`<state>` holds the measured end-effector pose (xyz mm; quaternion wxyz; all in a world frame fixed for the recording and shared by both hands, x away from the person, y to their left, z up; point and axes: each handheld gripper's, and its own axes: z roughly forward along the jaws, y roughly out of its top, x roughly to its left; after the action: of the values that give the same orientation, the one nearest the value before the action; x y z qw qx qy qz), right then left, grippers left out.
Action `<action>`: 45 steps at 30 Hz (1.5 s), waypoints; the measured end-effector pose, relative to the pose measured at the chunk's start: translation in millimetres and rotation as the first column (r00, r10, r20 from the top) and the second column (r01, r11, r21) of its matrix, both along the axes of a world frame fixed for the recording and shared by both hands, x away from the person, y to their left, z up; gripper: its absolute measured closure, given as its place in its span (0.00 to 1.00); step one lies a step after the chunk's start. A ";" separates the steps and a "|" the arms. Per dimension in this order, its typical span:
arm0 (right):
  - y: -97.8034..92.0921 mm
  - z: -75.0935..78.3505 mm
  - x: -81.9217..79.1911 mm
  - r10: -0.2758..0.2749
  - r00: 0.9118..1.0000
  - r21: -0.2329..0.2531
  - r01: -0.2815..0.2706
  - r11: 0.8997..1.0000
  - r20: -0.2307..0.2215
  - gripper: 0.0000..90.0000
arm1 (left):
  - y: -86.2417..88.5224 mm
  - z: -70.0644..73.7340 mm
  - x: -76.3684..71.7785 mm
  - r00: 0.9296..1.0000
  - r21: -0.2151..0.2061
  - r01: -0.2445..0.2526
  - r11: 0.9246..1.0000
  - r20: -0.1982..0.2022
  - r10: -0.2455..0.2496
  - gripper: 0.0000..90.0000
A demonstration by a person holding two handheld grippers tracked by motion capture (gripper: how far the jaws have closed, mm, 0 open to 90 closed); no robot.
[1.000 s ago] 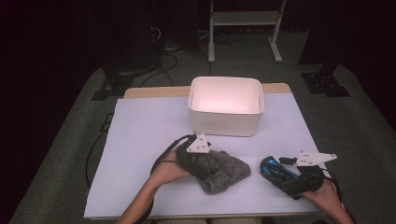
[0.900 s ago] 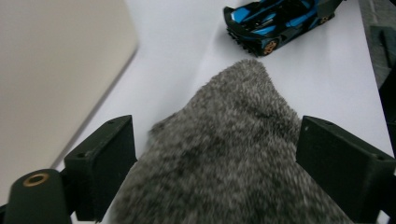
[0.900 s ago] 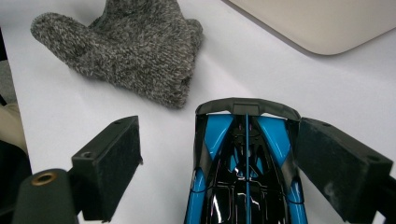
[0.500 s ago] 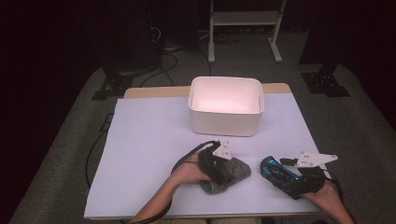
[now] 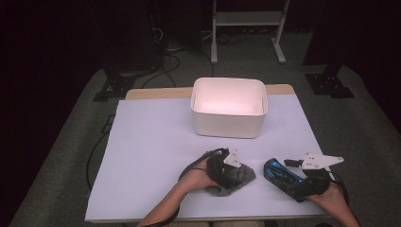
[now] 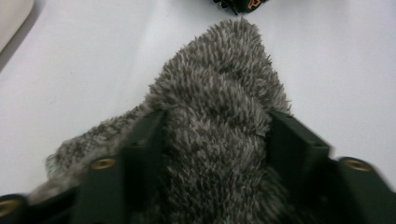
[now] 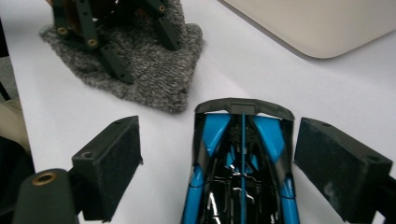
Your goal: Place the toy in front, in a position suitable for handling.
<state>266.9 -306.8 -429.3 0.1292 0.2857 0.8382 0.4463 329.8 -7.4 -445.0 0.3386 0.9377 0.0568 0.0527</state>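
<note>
Grey fleece is bunching up between the jaws of the left gripper [image 5: 235,166] at the near middle of the tabletop [image 5: 151,156], where a person is pinching a fuzzy grey cloth [image 6: 219,116] into a ridge, seemingly to get enough of the soft stuff gathered for a lift toward the white bin [image 5: 229,127] standing at the far middle. The jaws are pressing in on both flanks of the fold, so the left gripper is clamped on the cloth, which is lying on the tabletop just left of a blue and black toy car [image 7: 243,172]. The right gripper [image 7: 219,163] is waiting with its jaws spread wide on either side of the car, its pads [image 7: 119,158] apart from the bodywork, probably lined up for a grab. The car's rear half is running off the near edge of the right gripper view, the cloth's near part is hiding under the hand in the high view, and the bin's floor is too washed out to read.
</note>
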 end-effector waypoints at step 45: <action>5.9 0.2 2.2 0.022 1.000 0.006 -0.022 1.000 -0.017 0.15 | 212.4 121.2 -6.9 0.976 -0.028 -0.198 0.980 0.086 0.200 0.88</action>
<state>269.1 -300.9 -429.1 0.1163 0.2806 0.8411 0.4476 323.0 205.0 -323.8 0.3428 0.9208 0.1361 0.1270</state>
